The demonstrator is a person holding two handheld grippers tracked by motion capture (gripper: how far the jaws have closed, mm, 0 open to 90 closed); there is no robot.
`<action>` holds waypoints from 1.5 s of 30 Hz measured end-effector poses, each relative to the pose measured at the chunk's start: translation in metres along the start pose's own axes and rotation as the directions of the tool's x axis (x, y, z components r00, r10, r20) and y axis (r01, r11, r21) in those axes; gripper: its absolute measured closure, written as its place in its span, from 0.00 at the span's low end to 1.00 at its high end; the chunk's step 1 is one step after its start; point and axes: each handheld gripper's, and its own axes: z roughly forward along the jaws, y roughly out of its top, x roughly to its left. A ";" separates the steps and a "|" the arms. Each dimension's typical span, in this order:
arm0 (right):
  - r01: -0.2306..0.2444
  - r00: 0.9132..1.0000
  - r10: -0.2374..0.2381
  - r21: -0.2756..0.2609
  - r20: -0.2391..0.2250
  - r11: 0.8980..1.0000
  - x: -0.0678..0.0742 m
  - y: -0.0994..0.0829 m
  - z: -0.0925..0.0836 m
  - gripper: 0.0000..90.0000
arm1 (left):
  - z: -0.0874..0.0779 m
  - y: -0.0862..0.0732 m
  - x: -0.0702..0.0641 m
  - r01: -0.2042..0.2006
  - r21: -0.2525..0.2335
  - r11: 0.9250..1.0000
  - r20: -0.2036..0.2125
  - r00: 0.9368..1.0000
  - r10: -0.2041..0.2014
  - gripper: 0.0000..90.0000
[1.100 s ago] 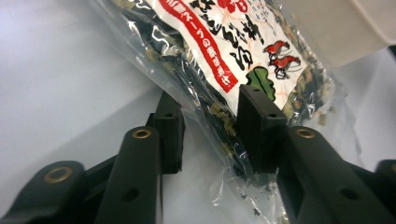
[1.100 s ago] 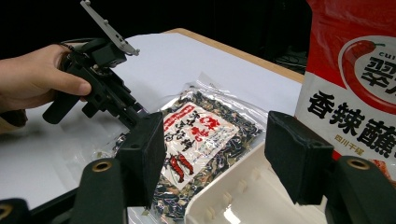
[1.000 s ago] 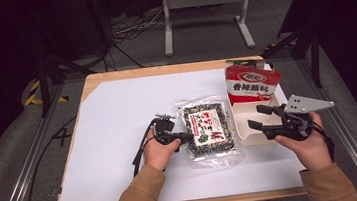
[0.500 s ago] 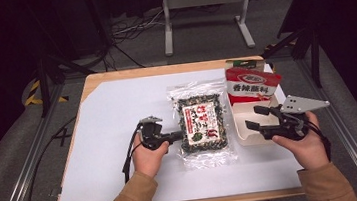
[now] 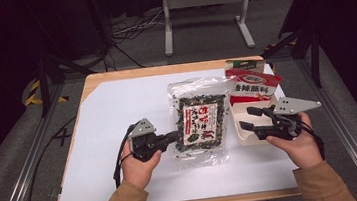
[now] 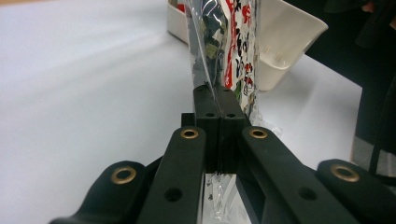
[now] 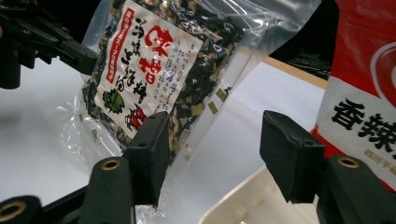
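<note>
While the left tool is pinching the thin clear edge of the dried-greens bag with its jaws pressed together on the film, the bag is hanging tilted above the white counter, just left of the white tray. That grip is looking risky: the film is slick and only a narrow strip is sitting between the pads, so the bag could be slipping out or swinging as it is lifted. The right tool is waiting with its jaws apart and nothing between them, having just been narrowing a little, close to the bag's other side; a late or off-centre grab could be crumpling the bag or knocking the tray. The tray is holding 1 red-and-white packet standing at its far end, and its near part is looking empty.
</note>
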 end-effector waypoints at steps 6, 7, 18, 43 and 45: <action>-0.040 0.999 0.040 0.015 -0.003 0.999 0.004 0.002 0.007 0.43 | -0.007 0.000 -0.003 -0.058 -0.012 0.998 0.019 0.998 0.058 1.00; -0.038 0.999 0.038 0.016 -0.005 0.999 0.004 0.003 0.009 0.43 | -0.008 0.000 -0.003 -0.069 -0.015 0.998 0.016 0.997 0.069 1.00; -0.035 0.994 0.035 -0.004 -0.099 0.999 0.006 0.014 0.024 0.38 | -0.014 0.001 -0.007 -0.134 -0.029 0.991 0.041 0.990 0.135 1.00; -0.034 0.973 0.027 -0.029 -0.227 0.999 0.013 0.032 0.042 0.61 | -0.022 0.001 -0.003 -0.119 -0.055 0.991 0.063 0.990 0.122 0.99; -0.026 0.969 0.015 -0.040 -0.245 0.999 0.015 0.036 0.039 0.64 | -0.024 0.001 -0.003 -0.109 -0.064 0.992 0.063 0.992 0.113 0.99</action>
